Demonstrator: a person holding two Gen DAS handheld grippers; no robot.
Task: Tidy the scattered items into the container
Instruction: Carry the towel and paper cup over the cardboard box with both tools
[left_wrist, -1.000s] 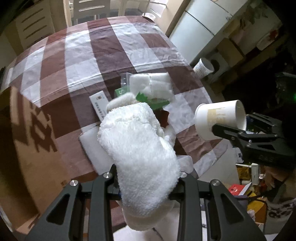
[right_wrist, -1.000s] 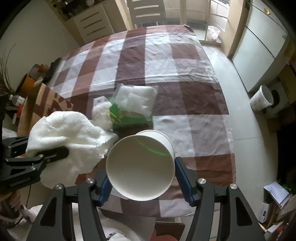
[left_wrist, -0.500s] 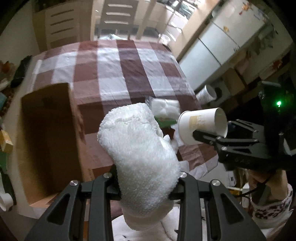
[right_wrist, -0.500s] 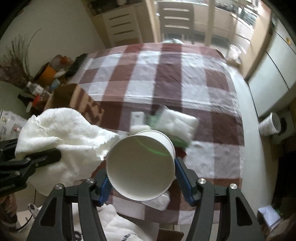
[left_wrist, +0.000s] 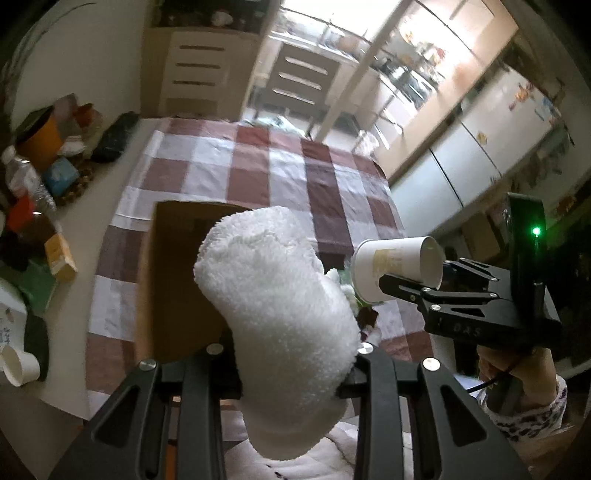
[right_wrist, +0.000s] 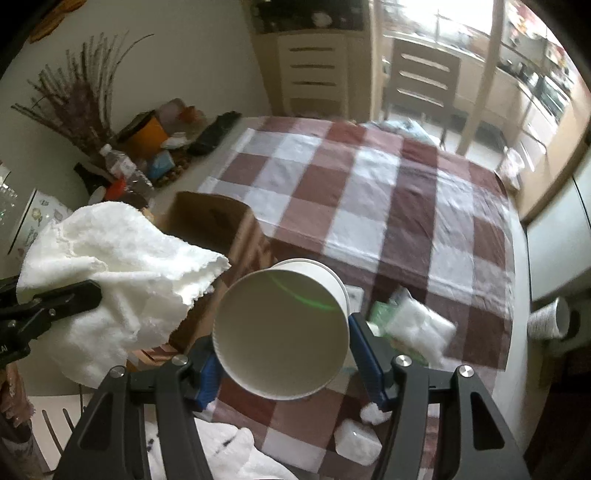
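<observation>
While both grippers are carrying loads—left gripper (left_wrist: 286, 363) clamping the white towel (left_wrist: 273, 295), right gripper (right_wrist: 282, 354) pinching the paper cup (right_wrist: 280, 328)—the cardboard box (left_wrist: 177, 280) is lying nearer the left.

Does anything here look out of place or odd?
Nothing looks spilled or damaged. The paper cup is held on its side in the right gripper; it looks empty. A few packets still lie loose on the tablecloth.

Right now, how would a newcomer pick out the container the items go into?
Start at the table's brown-and-white checked tablecloth. At its left edge sits the open brown cardboard box, its only box, just beyond the fluffy white towel held by the left gripper.
</observation>
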